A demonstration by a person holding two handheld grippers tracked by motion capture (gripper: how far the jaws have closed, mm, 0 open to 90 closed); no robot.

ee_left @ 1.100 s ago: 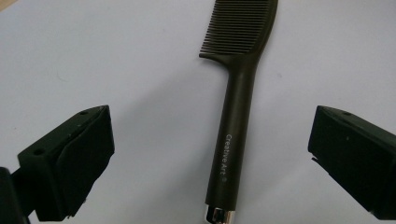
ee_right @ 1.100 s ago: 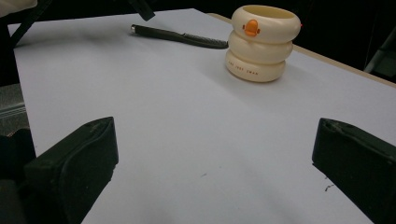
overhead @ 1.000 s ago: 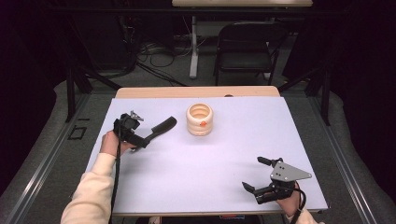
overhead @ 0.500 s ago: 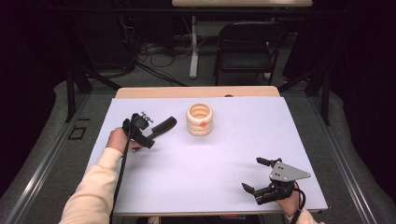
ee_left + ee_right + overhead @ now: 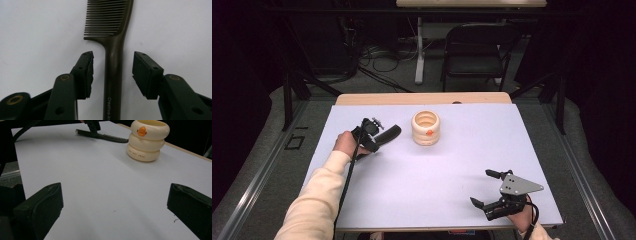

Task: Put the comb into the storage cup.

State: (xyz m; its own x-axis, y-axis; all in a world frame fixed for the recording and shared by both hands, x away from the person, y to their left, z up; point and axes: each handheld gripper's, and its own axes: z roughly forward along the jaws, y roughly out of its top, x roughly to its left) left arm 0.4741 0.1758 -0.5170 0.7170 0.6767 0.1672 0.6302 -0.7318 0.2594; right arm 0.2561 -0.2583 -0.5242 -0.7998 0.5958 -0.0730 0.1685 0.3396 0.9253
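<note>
While the dark brown plastic comb (image 5: 113, 50) lies flat on the white tabletop (image 5: 432, 180), its handle runs straight up between the two jaws of the left hand-held gripper (image 5: 113, 72), with the toothed head pointing away past the jaw tips. So the comb's long axis lines up with the direction the left hand-held gripper points, and the jaws would pinch it across its narrow width, on the handle just below the teeth. In the high view the comb (image 5: 388, 134) sits left of centre on the tabletop, its far end aimed toward the cream ring-stacked cup with an orange mark (image 5: 426, 128), near it but not touching. The left hand is plainly the nearer one; the right hand-held gripper (image 5: 494, 192) sits well apart at the near right corner.

The left hand-held gripper's jaws have just been closing and now stand about half spread, with the handle between them. A strip of white tabletop shows on each side of the handle, so the pads (image 5: 88, 72) are not yet pressing on it: the comb is straddled, not gripped. I judge the coming move to be simply finishing the squeeze, keeping the handle centred.

The right hand-held gripper (image 5: 113, 207) is spread wide and holds nothing, bare tabletop between its jaws.
</note>
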